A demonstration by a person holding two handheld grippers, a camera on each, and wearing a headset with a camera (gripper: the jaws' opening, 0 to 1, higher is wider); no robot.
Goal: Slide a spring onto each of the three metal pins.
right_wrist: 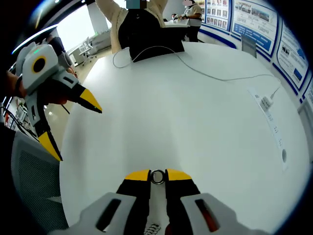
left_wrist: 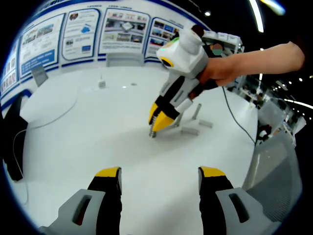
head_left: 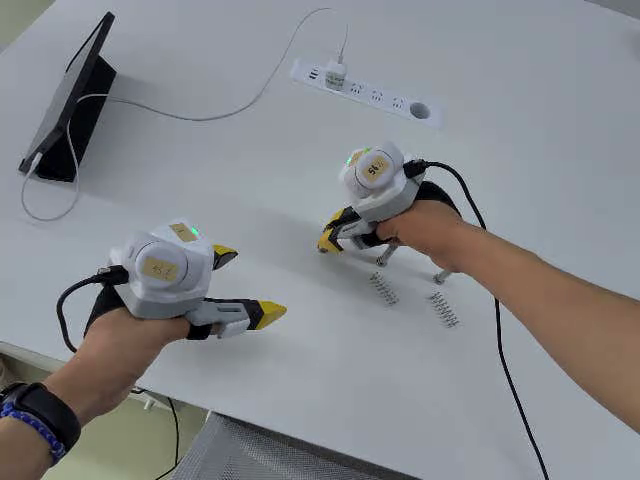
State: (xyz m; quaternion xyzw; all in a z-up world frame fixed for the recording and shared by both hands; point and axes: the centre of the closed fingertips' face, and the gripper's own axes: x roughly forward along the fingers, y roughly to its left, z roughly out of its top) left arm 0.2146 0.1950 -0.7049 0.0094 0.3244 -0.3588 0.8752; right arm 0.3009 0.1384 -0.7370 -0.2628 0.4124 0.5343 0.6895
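Lay plain and white as worktop, beneath poster-lined walls. Hovered over it as left tool, wide open, empty. Clamped, as right tool, a spring near the surface, loose springs and pins just beside.

Your headset looks down on the table; low over it, your gripper views face each other, catching right gripper and left gripper.
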